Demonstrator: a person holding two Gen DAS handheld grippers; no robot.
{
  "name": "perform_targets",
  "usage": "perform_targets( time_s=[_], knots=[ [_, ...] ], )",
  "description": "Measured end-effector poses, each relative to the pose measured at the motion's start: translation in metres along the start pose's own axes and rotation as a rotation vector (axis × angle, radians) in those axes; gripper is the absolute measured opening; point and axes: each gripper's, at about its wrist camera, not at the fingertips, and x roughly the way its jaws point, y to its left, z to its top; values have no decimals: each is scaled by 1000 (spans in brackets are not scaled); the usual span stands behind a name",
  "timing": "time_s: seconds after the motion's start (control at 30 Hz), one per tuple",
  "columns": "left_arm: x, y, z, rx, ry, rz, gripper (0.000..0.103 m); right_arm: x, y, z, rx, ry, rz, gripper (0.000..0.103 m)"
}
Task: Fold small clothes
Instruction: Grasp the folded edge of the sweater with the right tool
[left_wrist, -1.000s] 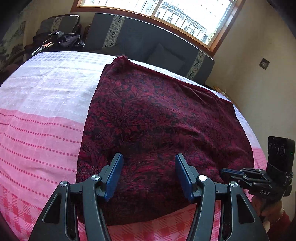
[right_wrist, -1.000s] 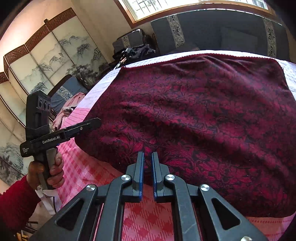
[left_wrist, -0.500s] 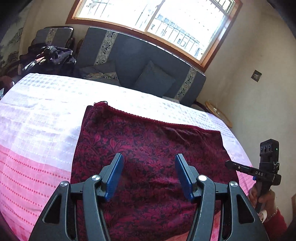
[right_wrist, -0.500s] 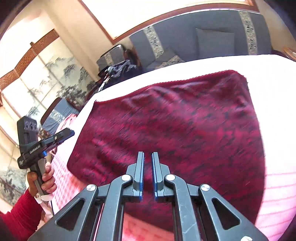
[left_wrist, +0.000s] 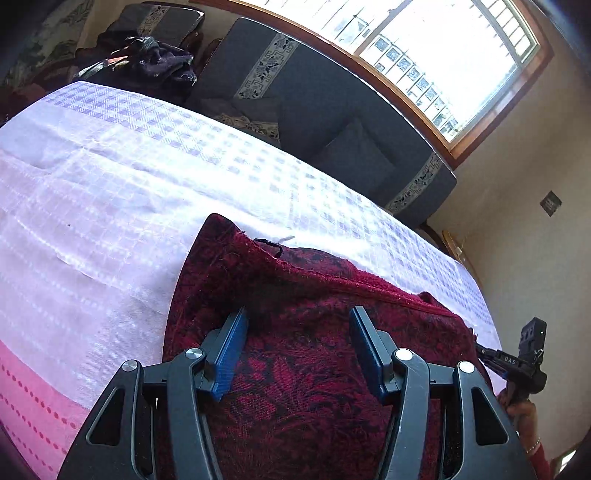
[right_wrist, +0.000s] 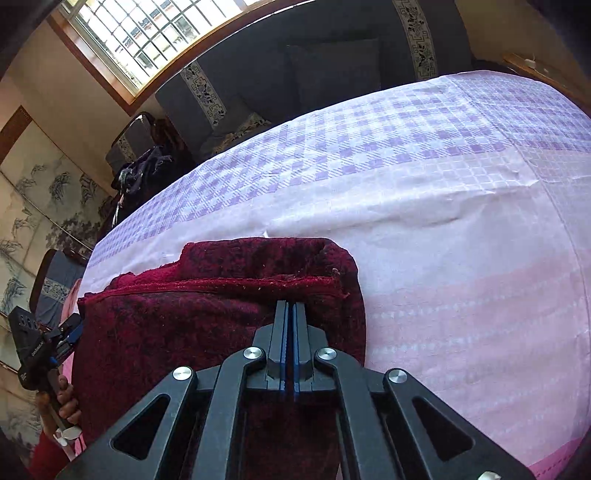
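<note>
The dark red floral-patterned woven cloth, spread flat a second ago, now lies doubled on the pink and lilac checked bedsheet, its far hem exposed: the first fold appears made. The right gripper is pressed together over the cloth's folded edge. The left gripper stands half spread, closing slightly, nothing pinched. Both point steeply down.

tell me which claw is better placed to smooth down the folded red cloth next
Likely the left claw: it hovers with jaws apart over the middle of the red cloth. The right claw is shut, near the folded edge at the cloth's corner.
</note>
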Motion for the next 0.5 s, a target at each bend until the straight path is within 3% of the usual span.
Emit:
perform_targets(
  time_s=[0.13, 0.23, 0.3, 0.4, 0.43, 0.5],
  knots=[
    [2, 0, -4, 14, -4, 15, 50, 1, 1, 0, -16, 2, -24, 0],
    [6, 13, 0, -59, 8, -13, 38, 1, 16, -5, -90, 1, -105, 0],
    [5, 19, 0, -91, 10, -37, 37, 1, 23, -6, -126, 5, -146, 0],
    [2, 18, 2, -82, 15, -35, 37, -5, 17, -1, -76, 22, -121, 0],
    [-3, 14, 3, -76, 6, -29, 37, -12, 15, 0, -49, 4, -106, 0],
    [-19, 7, 7, -62, -35, -28, 37, -40, 20, -3, -37, -93, -96, 10]
  ],
)
